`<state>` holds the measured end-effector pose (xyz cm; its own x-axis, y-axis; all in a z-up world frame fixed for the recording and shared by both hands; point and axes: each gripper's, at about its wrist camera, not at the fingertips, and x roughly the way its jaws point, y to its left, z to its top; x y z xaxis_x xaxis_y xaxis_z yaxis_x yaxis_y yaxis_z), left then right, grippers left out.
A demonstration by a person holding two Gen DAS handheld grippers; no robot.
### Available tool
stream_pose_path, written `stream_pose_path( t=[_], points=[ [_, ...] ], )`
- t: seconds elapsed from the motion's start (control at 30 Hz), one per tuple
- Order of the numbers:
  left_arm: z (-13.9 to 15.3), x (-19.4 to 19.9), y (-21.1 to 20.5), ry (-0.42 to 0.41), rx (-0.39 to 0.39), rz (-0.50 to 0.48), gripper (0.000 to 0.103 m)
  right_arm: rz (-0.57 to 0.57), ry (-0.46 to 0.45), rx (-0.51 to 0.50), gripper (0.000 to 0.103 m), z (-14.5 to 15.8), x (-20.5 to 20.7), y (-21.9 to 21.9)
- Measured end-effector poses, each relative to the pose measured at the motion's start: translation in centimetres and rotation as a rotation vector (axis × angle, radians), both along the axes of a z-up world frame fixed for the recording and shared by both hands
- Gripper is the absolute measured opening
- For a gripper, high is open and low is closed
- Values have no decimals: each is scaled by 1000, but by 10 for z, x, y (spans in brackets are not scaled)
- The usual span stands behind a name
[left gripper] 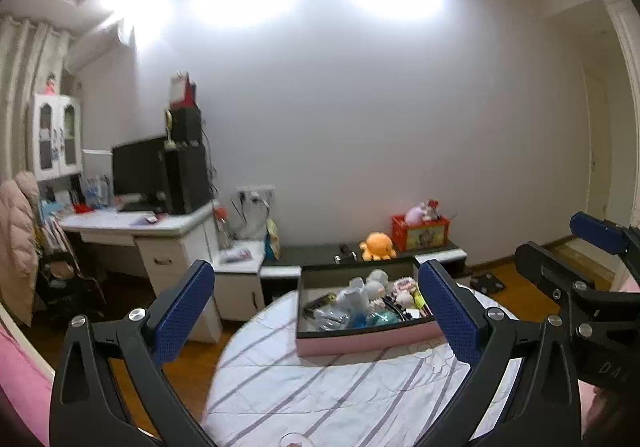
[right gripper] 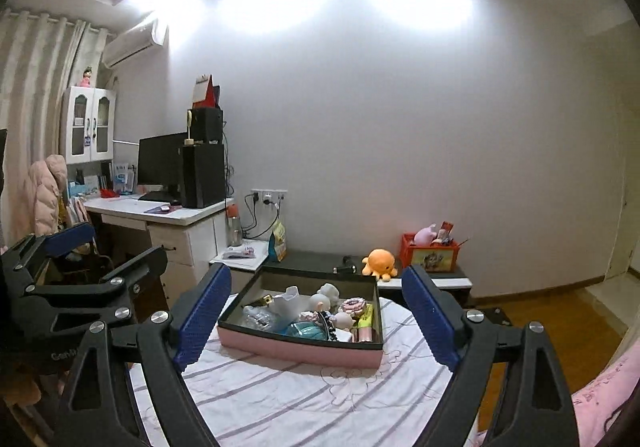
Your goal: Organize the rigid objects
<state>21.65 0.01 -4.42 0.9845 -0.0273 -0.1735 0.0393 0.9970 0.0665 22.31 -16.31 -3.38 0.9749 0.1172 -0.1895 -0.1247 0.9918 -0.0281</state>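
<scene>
Straight ahead of both sets of jaws and a little below them lies the pink box [right gripper: 298,349] of small toys, its long axis running crosswise. Both the left gripper [left gripper: 316,321] and right gripper [right gripper: 316,321] stand wide and empty, well apart from the box, the right seeming slightly nearer. It rests on a striped sheet [right gripper: 280,399]; beyond are a desk [right gripper: 160,213] and a white wall [right gripper: 400,127].
</scene>
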Motion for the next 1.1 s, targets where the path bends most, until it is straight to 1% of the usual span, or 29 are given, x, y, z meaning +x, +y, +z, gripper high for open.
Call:
stream_pose_path(
  t=[0.17,0.3,0.43,0.6,0.77,0.87,1.1],
  points=[
    [12,-47,7,-31,-7,17,103,2,-29,-2,89,13,-39,5],
    [24,-70,11,-56,-10,25,103,6,-51,-7,89,24,-65,10],
    [34,-94,13,-103,-13,39,103,5,-89,-12,89,33,-86,14],
    [41,-117,14,-135,-14,44,103,9,-122,-10,89,40,-109,16],
    [47,-135,12,-163,-5,48,103,6,-141,-15,89,45,-126,17],
    [52,-142,12,-179,-7,45,103,5,-155,-17,89,48,-128,17],
    [58,-146,13,-198,-6,50,103,6,-177,-16,89,53,-138,19]
  ],
)
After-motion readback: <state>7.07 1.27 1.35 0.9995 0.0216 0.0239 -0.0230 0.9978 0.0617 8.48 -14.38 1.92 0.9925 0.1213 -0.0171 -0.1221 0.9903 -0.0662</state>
